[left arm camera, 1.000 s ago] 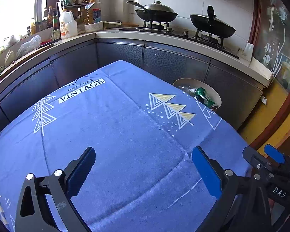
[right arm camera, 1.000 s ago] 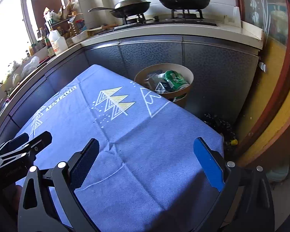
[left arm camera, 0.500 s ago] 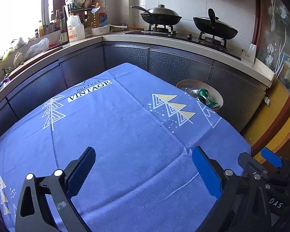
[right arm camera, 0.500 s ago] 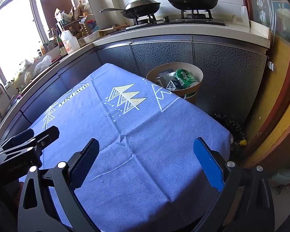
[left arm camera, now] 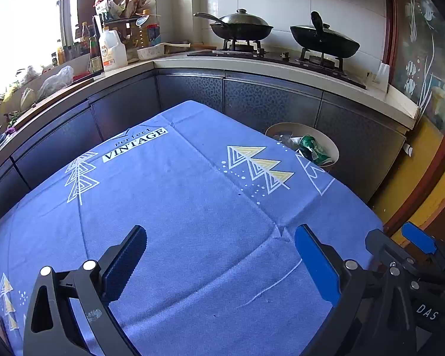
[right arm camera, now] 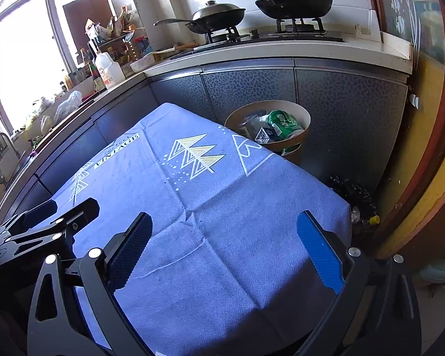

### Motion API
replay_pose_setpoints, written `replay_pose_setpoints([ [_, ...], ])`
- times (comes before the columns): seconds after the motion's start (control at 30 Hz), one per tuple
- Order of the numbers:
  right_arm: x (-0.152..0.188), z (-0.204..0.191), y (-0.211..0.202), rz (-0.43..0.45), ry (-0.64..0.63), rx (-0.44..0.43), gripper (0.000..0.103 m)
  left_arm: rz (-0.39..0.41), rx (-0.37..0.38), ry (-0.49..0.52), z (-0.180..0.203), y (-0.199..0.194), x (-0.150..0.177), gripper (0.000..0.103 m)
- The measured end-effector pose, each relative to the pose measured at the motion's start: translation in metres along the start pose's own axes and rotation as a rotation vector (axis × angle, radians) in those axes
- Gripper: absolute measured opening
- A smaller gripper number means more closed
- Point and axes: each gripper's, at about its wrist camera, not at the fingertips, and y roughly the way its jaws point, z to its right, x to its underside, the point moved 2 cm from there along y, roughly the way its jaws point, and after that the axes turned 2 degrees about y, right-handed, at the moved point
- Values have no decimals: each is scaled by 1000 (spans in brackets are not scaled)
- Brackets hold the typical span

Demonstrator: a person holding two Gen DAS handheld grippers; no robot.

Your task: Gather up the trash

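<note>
A round tan waste bin (right arm camera: pixel 304 115) stands on the floor past the table's far right corner, against the dark cabinets. It holds a crumpled green packet (right arm camera: pixel 283 123), a small dark carton (right arm camera: pixel 265 135) and other scraps. From the left wrist the bin (left arm camera: pixel 332 145) is partly hidden by the table edge, with the green packet (left arm camera: pixel 311 145) showing. My left gripper (left arm camera: pixel 221 255) hangs open over the blue tablecloth (left arm camera: pixel 178 207) with nothing between its fingers. My right gripper (right arm camera: pixel 225 246) is open too, empty, beside the left one (right arm camera: pixel 44 225).
An L-shaped counter wraps the back, with two lidded pans (left arm camera: pixel 240 26) (left arm camera: pixel 324 40) on a gas hob and bottles and a jug (left arm camera: pixel 111 50) at the left. Dark debris (right arm camera: pixel 353 195) lies on the floor right of the table. A red door frame (right arm camera: pixel 424 148) closes the right side.
Both grippers have pulled back and risen, so more of the tablecloth and counter shows. Both stay open and empty. The bin has not moved.
</note>
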Motion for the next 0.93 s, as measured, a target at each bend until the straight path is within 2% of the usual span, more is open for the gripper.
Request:
replay_pose_setpoints([
  [0.43, -1, -2, -2, 0, -4, 2, 97, 4, 6, -4, 1, -3, 0, 99],
  [0.7, -2, -3, -1, 0, -1, 4, 97, 42, -2, 9, 0, -9, 0, 99],
  [0.93, -2, -3, 0, -2, -5, 3, 97, 31, 11, 2, 0, -10, -1, 99],
])
